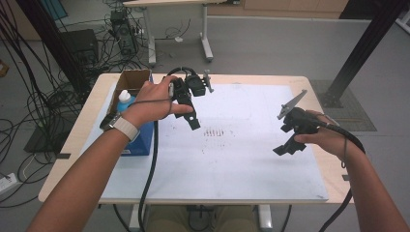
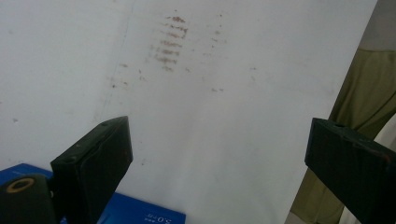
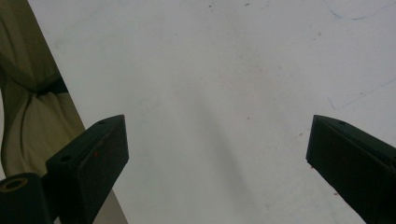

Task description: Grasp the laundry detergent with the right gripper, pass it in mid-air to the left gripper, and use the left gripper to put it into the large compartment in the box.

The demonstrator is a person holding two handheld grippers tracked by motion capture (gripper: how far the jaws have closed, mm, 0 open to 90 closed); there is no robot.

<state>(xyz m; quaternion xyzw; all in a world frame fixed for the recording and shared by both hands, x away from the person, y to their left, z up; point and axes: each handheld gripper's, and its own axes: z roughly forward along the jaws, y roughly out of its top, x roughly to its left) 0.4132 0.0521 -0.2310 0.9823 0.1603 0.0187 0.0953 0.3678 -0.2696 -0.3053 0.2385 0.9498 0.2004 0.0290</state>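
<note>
My left gripper (image 1: pixel 193 121) is held above the white mat (image 1: pixel 241 169), left of its middle, beside the boxes. Its jaws stand wide apart in the left gripper view, so the left gripper (image 2: pixel 217 154) is open and empty, looking down on a patch of brown marks (image 2: pixel 170 42). My right gripper (image 1: pixel 286 149) hovers over the mat's right side. In the right gripper view the right gripper (image 3: pixel 217 149) is also open, with only bare white mat (image 3: pixel 224 84) between its jaws.
A blue box (image 1: pixel 142 137) and an open cardboard box (image 1: pixel 131 82) with a white bottle with a blue cap (image 1: pixel 124 100) stand at the table's left edge. Brown smudges (image 1: pixel 215 132) mark the mat's middle. Cables, a desk and black frame posts lie beyond the table.
</note>
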